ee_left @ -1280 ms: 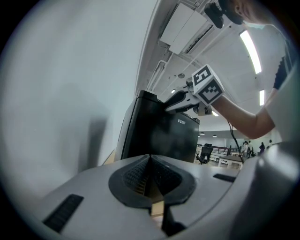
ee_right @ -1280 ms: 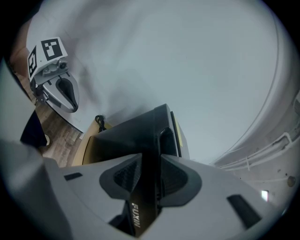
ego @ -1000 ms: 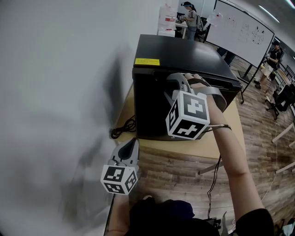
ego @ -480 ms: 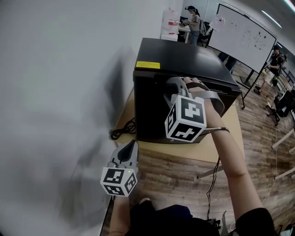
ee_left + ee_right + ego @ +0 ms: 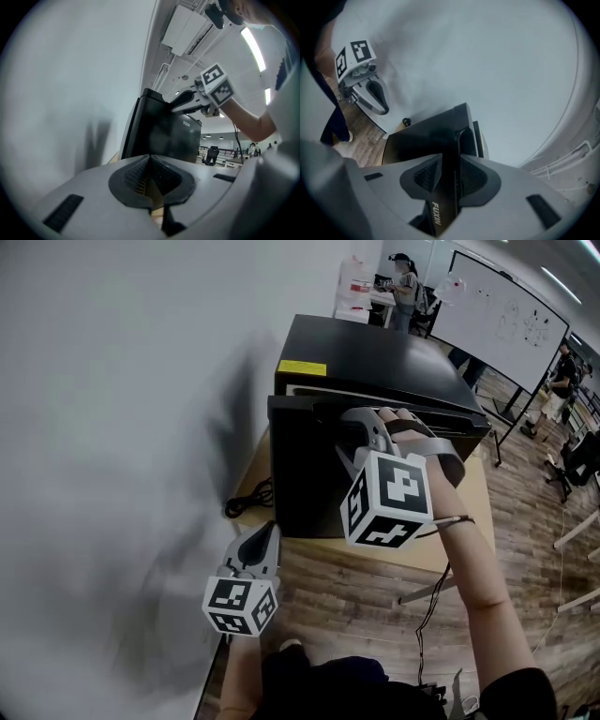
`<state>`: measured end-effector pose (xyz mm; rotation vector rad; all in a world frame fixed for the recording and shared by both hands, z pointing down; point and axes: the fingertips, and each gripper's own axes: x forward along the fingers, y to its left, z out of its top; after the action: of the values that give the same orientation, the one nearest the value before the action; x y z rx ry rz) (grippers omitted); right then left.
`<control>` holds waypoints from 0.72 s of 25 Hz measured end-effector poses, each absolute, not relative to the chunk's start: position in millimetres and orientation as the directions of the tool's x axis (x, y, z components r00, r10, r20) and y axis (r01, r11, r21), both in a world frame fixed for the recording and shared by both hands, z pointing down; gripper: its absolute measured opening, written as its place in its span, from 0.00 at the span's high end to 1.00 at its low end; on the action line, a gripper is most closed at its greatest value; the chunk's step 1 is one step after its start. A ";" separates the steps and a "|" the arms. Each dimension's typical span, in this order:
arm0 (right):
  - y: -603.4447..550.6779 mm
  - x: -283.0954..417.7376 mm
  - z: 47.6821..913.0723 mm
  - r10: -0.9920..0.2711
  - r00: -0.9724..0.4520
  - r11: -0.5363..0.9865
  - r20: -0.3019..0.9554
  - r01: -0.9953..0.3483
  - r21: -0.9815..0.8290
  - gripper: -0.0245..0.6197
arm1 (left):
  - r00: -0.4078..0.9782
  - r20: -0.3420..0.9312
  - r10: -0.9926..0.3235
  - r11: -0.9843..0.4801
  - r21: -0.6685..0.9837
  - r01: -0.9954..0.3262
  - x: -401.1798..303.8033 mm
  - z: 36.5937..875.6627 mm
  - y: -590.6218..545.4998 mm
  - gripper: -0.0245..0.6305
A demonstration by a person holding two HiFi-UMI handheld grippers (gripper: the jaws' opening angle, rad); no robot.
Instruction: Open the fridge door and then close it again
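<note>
A black mini fridge [image 5: 375, 348] stands on a wooden table [image 5: 375, 545] beside the white wall. Its door [image 5: 300, 474] stands slightly ajar, with a pale gap along the top between door and body. My right gripper [image 5: 352, 418] is shut on the door's top edge; in the right gripper view the door [image 5: 422, 140] runs between the pads of that gripper [image 5: 451, 161]. My left gripper [image 5: 265, 529] hangs lower, at the table's near left corner, shut with nothing in it [image 5: 150, 157]. In the left gripper view the fridge [image 5: 159, 136] rises ahead, with the right gripper [image 5: 180, 101] at its top.
A black power cable [image 5: 248, 501] lies coiled on the table between fridge and wall [image 5: 112, 427]. A yellow sticker [image 5: 301, 367] marks the fridge top. A whiteboard [image 5: 511, 310], desks and people stand far behind on the wooden floor.
The door's top edge has come away from the fridge body as my right gripper drew it a little towards me. The left gripper has stayed put.
</note>
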<state>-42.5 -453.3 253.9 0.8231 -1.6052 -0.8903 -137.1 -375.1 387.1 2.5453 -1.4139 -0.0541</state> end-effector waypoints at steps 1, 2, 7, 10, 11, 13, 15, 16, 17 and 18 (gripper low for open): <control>-441.6 -43.5 252.6 -0.863 -0.205 0.482 0.462 -0.056 0.874 0.81 | 0.529 0.078 -0.845 -0.505 0.214 -0.836 -138.1 385.7 -373.2 0.95; -432.3 -43.9 252.1 -0.859 -0.219 0.483 0.463 -0.047 0.874 0.81 | 0.525 0.077 -0.848 -0.501 0.211 -0.839 -138.8 384.9 -371.6 0.95; -406.7 -38.2 257.5 -0.852 -0.248 0.482 0.461 -0.026 0.876 0.80 | 0.518 0.074 -0.852 -0.496 0.203 -0.844 -131.7 387.4 -359.9 0.95; -395.3 -35.3 258.9 -0.847 -0.264 0.482 0.460 -0.021 0.876 0.80 | 0.511 0.076 -0.856 -0.488 0.202 -0.849 -127.1 390.1 -346.7 0.95; -391.4 -34.3 259.1 -0.845 -0.270 0.483 0.461 -0.019 0.875 0.80 | 0.506 0.078 -0.859 -0.483 0.203 -0.852 -126.2 391.2 -341.5 0.95; -382.1 -31.7 258.9 -0.842 -0.280 0.483 0.460 -0.013 0.876 0.80 | 0.495 0.084 -0.865 -0.471 0.204 -0.858 -125.3 392.7 -329.2 0.95; -370.6 -28.8 257.7 -0.841 -0.290 0.479 0.457 -0.005 0.878 0.80 | 0.482 0.092 -0.871 -0.458 0.201 -0.866 -124.2 392.9 -315.0 0.95; -365.2 -27.2 257.2 -0.840 -0.294 0.477 0.456 0.000 0.879 0.80 | 0.477 0.096 -0.874 -0.452 0.199 -0.869 -123.4 392.9 -308.3 0.95; -360.6 -25.7 257.0 -0.838 -0.298 0.476 0.456 0.007 0.879 0.80 | 0.471 0.098 -0.877 -0.447 0.198 -0.872 -122.5 393.2 -302.6 0.95; -357.0 -24.3 257.3 -0.836 -0.303 0.476 0.457 0.013 0.879 0.80 | 0.466 0.101 -0.879 -0.442 0.197 -0.875 -121.6 393.8 -298.1 0.95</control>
<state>-24.3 -357.0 257.3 0.7165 -1.6647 -1.0032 -121.6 -298.1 393.8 2.4936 -1.5170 -0.0243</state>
